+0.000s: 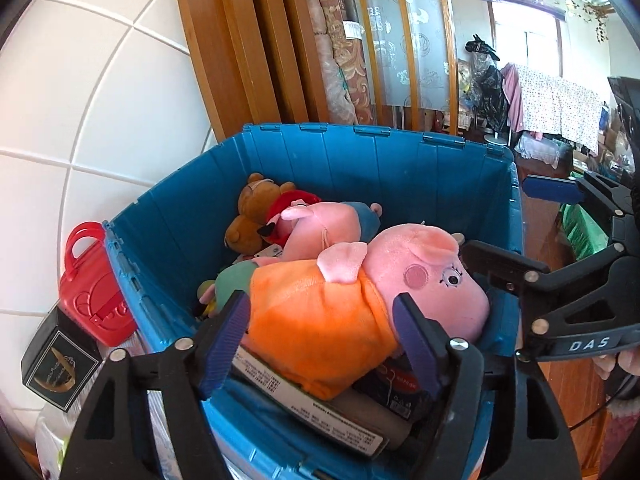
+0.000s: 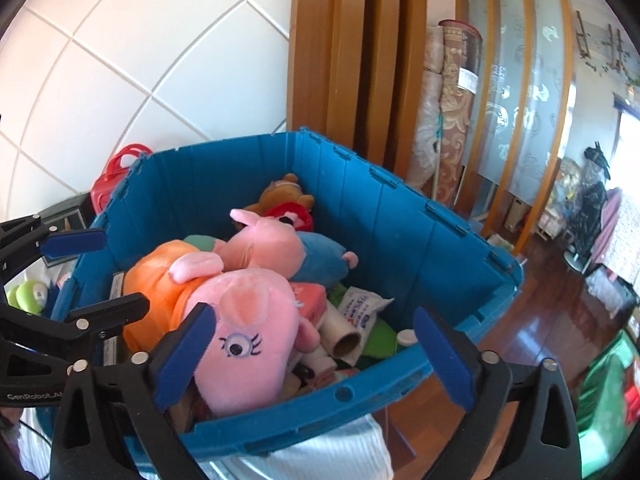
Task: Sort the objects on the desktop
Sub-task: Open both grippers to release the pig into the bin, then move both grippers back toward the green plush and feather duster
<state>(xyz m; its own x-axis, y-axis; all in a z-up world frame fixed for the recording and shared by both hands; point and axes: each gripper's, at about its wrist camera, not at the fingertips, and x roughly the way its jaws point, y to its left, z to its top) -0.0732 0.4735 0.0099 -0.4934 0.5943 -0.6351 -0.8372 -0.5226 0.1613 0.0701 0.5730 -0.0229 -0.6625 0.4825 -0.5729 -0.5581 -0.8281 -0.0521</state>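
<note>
A fuzzy pig plush [image 1: 360, 292] in orange is lying in the ribbed blue plastic crate [image 1: 400, 160] — both hand-held grippers, left [image 1: 320, 340] and right [image 2: 316, 356], standing apart; only the right view is showing a cardboard tube [image 2: 340, 332].

White tiled wall [image 2: 120, 40] at left; wooden door frame [image 2: 360, 60]; frosted glass panels [image 2: 508, 92]; rolled carpets [image 2: 452, 112]; glossy dark wood floor [image 2: 552, 312]; bright window [image 1: 524, 40].
</note>
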